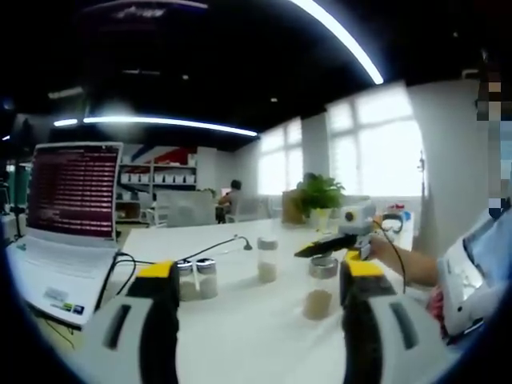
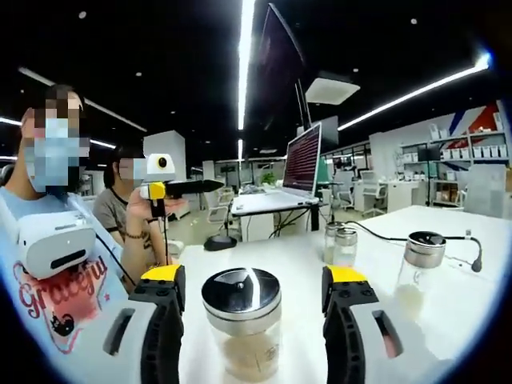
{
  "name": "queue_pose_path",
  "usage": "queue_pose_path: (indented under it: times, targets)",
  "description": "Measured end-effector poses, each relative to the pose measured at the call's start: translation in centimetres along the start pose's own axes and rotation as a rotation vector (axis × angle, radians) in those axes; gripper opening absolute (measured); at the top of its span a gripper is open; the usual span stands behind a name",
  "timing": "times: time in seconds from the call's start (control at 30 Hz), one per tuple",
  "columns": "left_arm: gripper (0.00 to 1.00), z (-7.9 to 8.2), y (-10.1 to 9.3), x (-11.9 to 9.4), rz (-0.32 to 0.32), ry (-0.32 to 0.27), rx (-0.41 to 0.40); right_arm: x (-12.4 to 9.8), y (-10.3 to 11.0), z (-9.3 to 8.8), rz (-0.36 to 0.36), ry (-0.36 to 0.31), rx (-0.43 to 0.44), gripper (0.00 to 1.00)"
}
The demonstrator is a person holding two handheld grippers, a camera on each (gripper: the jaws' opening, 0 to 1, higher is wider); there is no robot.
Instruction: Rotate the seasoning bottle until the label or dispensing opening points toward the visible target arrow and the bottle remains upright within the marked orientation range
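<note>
A white surface (image 1: 240, 320) carries a laptop (image 1: 68, 216) and several glass jars. The right gripper (image 2: 252, 308) — jaws spread, touching nothing — frames the seasoning bottle (image 2: 242, 324), which stands upright between them with its steel lid facing the camera. The left gripper (image 1: 260, 308) hangs spread wide above the surface, that bottle (image 1: 320, 288) just inside its right jaw — another jar (image 1: 267, 259) stands beyond.

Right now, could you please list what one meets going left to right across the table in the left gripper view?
Laptop → paired small jars → middle jar → right jar → right gripper.
</note>
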State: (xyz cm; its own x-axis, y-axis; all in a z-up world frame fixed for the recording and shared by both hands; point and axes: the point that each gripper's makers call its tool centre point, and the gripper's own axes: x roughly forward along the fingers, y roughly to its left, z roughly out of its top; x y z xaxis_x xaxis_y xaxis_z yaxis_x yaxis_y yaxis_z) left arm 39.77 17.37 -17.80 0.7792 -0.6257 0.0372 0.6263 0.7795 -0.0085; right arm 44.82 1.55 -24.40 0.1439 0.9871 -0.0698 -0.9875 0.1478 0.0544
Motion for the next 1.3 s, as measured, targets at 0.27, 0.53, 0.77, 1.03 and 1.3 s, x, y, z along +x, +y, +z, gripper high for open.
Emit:
queue_pose_path:
  times: [0.27, 0.53, 0.77, 1.03, 1.3]
  targets:
    - [0.87, -0.1, -0.5, -0.1, -0.013, 0.002, -0.002, 0.6, 0.8, -0.2, 0.031, 0.000, 0.005, 0.67]
    - [0.87, -0.2, -0.5, 0.4, -0.018, 0.006, 0.001, 0.7, 0.7, -1.3, 0.047, 0.048, -0.061, 0.43]
    - [0.87, -0.7, -0.3, 0.2, -0.014, 0.025, 0.001, 0.3, 1.2, -0.8, 0.058, 0.013, -0.061, 0.42]
    - [0.87, 0.2, -0.2, -0.3, -0.015, -0.006, 0.009, 0.3, 1.0, -0.8, 0.044, 0.016, -0.049, 0.41]
    - [0.87, 0.0, -0.3, -0.1, -0.019, 0.005, 0.011, 0.5, 0.7, -1.1, 0.005, 0.041, -0.049, 0.41]
